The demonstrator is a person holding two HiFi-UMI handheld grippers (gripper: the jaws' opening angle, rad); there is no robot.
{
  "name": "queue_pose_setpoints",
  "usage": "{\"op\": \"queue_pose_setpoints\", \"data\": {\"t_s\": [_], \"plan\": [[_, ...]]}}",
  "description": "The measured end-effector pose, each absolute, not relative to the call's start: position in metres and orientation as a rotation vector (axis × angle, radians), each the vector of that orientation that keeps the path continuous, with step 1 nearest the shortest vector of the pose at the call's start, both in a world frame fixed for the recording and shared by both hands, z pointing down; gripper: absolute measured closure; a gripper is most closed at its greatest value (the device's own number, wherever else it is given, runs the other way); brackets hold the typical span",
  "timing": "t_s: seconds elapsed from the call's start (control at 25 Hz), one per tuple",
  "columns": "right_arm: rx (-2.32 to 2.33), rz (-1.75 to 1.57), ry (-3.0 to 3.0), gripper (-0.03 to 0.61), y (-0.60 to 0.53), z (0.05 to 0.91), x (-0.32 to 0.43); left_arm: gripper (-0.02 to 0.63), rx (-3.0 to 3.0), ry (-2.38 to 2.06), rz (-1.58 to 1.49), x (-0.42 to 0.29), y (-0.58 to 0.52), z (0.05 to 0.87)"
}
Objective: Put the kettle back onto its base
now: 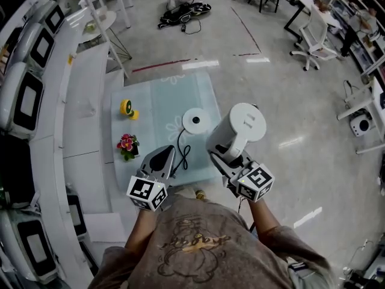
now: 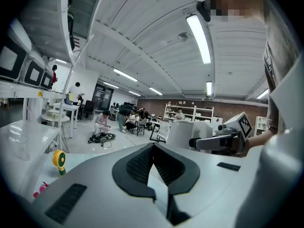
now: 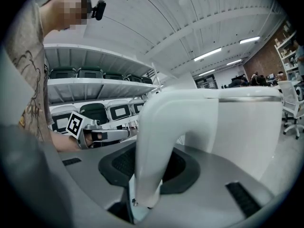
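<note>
1. While its handle is pinched between the right gripper's jaws, the white kettle is held aloft, just right of its round base on the worktop.
2. The left gripper's jaws are pressed together on nothing.

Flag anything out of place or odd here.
Only the kettle: it is off its base, held by its handle in the right gripper, to the base's right. The base sits bare on the mat. Nothing looks spilled or damaged.
</note>
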State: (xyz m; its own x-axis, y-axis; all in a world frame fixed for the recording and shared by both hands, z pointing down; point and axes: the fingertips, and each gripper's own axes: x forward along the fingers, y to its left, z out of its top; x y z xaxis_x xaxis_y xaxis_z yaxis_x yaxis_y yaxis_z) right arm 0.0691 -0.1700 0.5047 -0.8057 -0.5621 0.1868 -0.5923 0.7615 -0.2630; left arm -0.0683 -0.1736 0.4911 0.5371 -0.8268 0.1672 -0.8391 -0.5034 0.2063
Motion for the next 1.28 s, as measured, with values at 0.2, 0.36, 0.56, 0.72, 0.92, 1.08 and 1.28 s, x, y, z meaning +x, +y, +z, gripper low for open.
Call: {"op": "queue_pose_setpoints", "data": {"t_s": [0.2,0.36,0.56,0.72,0.92,1.08,1.28], "plan": [[0.917,0.443,-2.865,0.462,-0.199,0.509,0.053,0.592,2.508,-1.38,0.067,-0.076,-0.189,0.494],[0.873,0.402,-2.866,0.462,-0.22,0.519,0.037,0.592,2.502,-1.376,0.074,-0.08,-0.198,0.502],[0.804,0.383,-2.863,0.462,-0.24,0.534,0.02,0.592,2.475,-1.4,0.071,-0.088,-0.206,0.502],[0.776,0.36,-2.858,0.462,-0.258,0.55,0.005,0.592,2.469,-1.414,0.098,-0.098,-0.209,0.51],[0.772,0.323,-2.859,0.462,-0.276,0.568,-0.008,0.592,2.43,-1.435,0.107,-0.109,-0.209,0.517],[0.74,0.304,-2.847,0.462,-0.286,0.583,-0.02,0.592,2.412,-1.453,0.121,-0.117,-0.21,0.52],[0.718,0.292,-2.833,0.46,-0.295,0.602,-0.03,0.592,2.382,-1.472,0.134,-0.125,-0.211,0.522]]}}
